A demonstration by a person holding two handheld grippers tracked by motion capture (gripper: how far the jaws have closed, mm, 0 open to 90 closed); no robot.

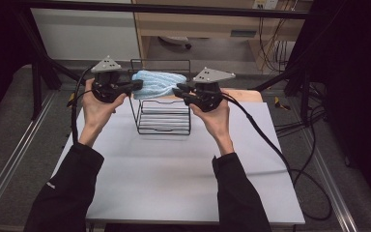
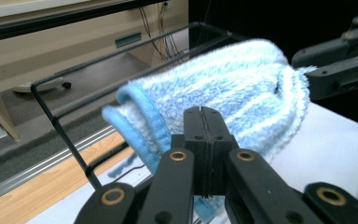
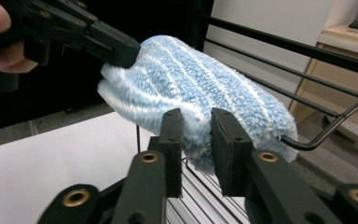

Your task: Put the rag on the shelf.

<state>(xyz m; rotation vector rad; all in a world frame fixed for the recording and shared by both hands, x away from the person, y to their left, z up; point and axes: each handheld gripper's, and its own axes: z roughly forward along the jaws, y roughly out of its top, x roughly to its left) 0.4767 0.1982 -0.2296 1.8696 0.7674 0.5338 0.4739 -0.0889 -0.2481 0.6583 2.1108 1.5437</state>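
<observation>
fluffy blue striped towel over black wire rack | white table, grey floor | left gripper pinches towel | right gripper a little apart around towel's end

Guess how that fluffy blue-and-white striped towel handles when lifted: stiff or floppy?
The fluffy blue-and-white striped towel is probably floppy: it drapes folded over the black wire rack. Likely light, since the thin wires carry it. The plush pile should resist slipping in the left gripper, shut on its edge.

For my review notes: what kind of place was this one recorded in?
Probably a lab or workshop recording station, not a home: a plain white table inside a black metal frame, loose cables on grey carpet, and a wooden bench behind.
</observation>
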